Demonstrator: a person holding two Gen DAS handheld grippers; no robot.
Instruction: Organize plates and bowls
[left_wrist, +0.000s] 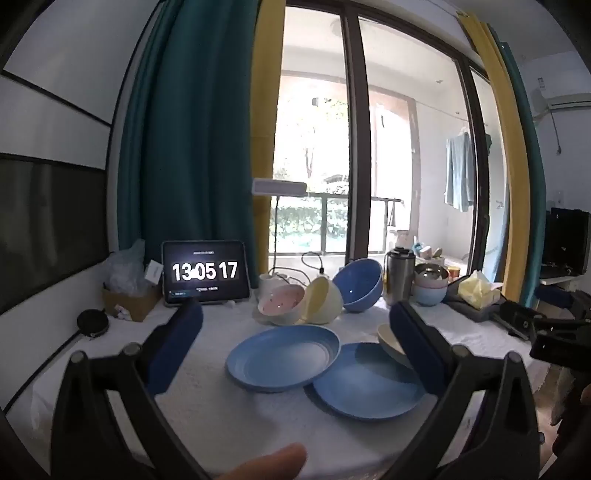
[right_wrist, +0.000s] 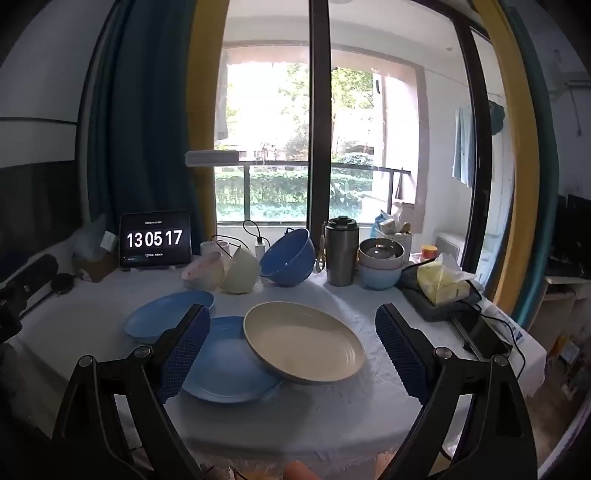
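Fingertip (left_wrist: 269, 461) sat at the bottom edge of the left wrist view, behind the left hand-held gripper (left_wrist: 295, 341); its jaws stood wide apart, nothing between the pads. Right hand-held gripper (right_wrist: 291, 350) likewise spread wide and empty, hovering over the desk (right_wrist: 332, 417).

Plates: cream plate (right_wrist: 303, 341) lay dead ahead of the right gripper, its near-left edge propped on the dark blue plate (right_wrist: 225, 380), so it sat tilted. Light blue plate (right_wrist: 166, 314) was at 10 o'clock, overlapping the dark blue one's far edge. Bowls tipped on their sides at 12 o'clock: pink bowl (right_wrist: 203, 271), cream bowl (right_wrist: 240, 273), big blue bowl (right_wrist: 288, 258). Stacked small bowls (right_wrist: 380, 264) at 1 o'clock, upright beside the steel tumbler (right_wrist: 340, 251).

Read: start of task, nothing gripped yet. Next move probably needs a rim pinch on the cream plate, lift clear, then stack plates flat.
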